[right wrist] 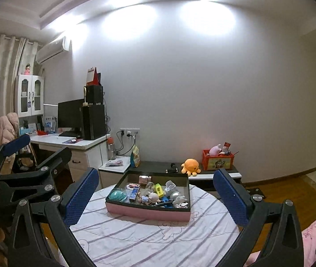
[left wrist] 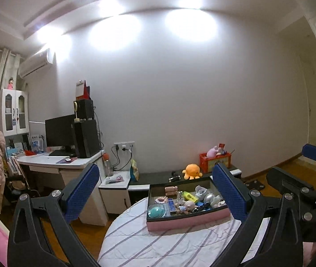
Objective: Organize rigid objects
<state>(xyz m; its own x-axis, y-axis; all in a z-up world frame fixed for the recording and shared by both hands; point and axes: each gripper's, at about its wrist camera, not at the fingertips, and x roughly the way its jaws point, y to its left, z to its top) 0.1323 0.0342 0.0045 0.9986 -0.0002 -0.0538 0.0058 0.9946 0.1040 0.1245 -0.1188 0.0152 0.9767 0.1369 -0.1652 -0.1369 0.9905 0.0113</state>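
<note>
Trinkets fill a pink-sided box (right wrist: 146, 212) with a dark inner lining, which sits on a round surface (right wrist: 135, 240) covered by a white cloth with purple stripes. Both tools face it from the near side and neither touches it. The left tool (left wrist: 161, 191) stands wide, its blue-padded fingers (left wrist: 82, 191) spread to either side of the box with nothing between them. The right tool (right wrist: 155, 197) is likewise at full spread and empty, the box framed between its pads. Each tool shows at the edge of the other's view: the right one at the far right of the left view, the left one at the far left of the right view.

Inside the box lie a teal ball (right wrist: 118, 194) at the left end, a small doll figure (right wrist: 151, 198) near the middle, a yellow item (right wrist: 159, 189), a silver ball (right wrist: 175, 194) and a blue packet (right wrist: 134, 192), all packed close together.

Beyond the surface, a low dark bench carries an orange octopus plush (right wrist: 190, 166) and a red crate (right wrist: 218, 162) of toys. Further left stands a white desk (right wrist: 84, 144) with a monitor (right wrist: 69, 113) and a black speaker (right wrist: 93, 122).
</note>
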